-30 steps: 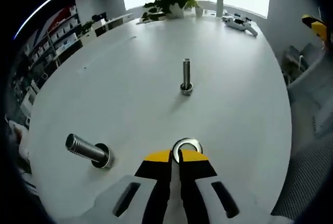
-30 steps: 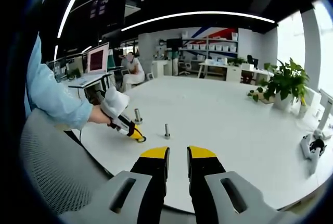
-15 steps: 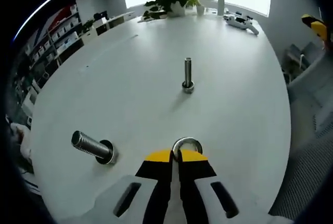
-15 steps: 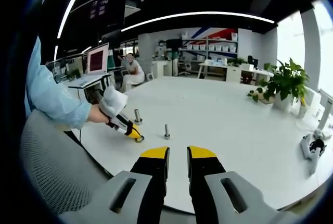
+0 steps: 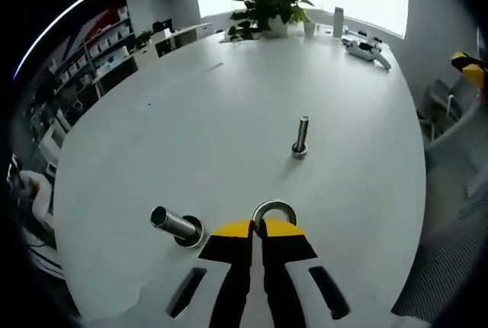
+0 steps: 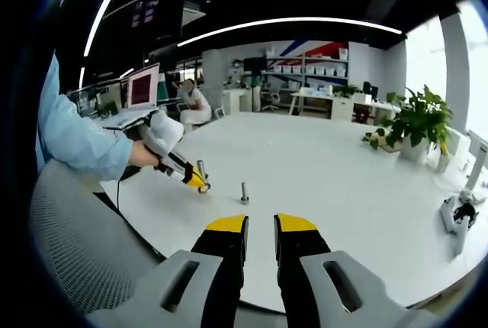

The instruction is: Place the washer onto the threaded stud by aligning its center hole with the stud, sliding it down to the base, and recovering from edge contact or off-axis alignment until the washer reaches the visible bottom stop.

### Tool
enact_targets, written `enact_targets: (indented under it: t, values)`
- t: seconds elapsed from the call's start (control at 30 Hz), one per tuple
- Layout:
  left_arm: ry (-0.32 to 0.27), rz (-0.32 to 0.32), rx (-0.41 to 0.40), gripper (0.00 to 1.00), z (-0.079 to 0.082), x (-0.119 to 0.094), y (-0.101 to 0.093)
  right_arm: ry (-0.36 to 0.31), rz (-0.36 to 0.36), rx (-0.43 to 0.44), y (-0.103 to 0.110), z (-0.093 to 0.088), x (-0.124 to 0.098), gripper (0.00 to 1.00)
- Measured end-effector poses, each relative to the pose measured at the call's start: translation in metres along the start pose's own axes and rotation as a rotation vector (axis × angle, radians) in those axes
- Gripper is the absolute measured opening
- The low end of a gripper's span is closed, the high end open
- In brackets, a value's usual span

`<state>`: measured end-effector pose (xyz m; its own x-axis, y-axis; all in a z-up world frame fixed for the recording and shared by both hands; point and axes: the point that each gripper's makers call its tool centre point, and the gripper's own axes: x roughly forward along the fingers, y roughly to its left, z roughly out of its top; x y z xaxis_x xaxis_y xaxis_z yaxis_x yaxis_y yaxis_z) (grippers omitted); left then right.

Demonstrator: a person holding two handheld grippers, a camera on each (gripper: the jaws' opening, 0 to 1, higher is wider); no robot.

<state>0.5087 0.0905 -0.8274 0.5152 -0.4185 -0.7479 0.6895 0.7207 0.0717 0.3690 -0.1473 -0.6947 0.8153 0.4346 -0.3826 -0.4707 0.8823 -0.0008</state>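
Pinching washer [image 5: 274, 212] edge, left claw [image 5: 257, 230] closed; right claw [image 6: 260, 225] slightly parted, empty.

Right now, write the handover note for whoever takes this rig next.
Left claw: shut on the washer, held above the white table.
Right claw: open, holding nothing, hanging back from the table.
Thick threaded stud stands just left of the washer; thin bolt stands farther out.
Done: washer picked up.
Left: centre its hole over the stud, slide it to the base.
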Motion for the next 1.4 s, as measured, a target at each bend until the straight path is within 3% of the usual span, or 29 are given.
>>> enact_targets:
  t: [0.43,0.83,1.07,1.4]
  values:
    - [-0.024,0.079,-0.001,0.01,0.011,-0.022,0.038,0.003,0.003,0.000,0.000,-0.001,0.001,0.16]
    - [0.001,0.125,0.012,0.02,0.011,-0.027,0.067,0.002,0.004,-0.001,0.000,-0.001,0.000,0.16]
    - [0.016,0.138,-0.005,0.02,0.010,-0.024,0.079,0.000,0.003,0.001,0.000,0.000,0.000,0.16]
    - [0.034,0.127,-0.017,0.02,0.009,-0.019,0.081,0.000,0.001,0.003,0.000,0.000,0.000,0.16]
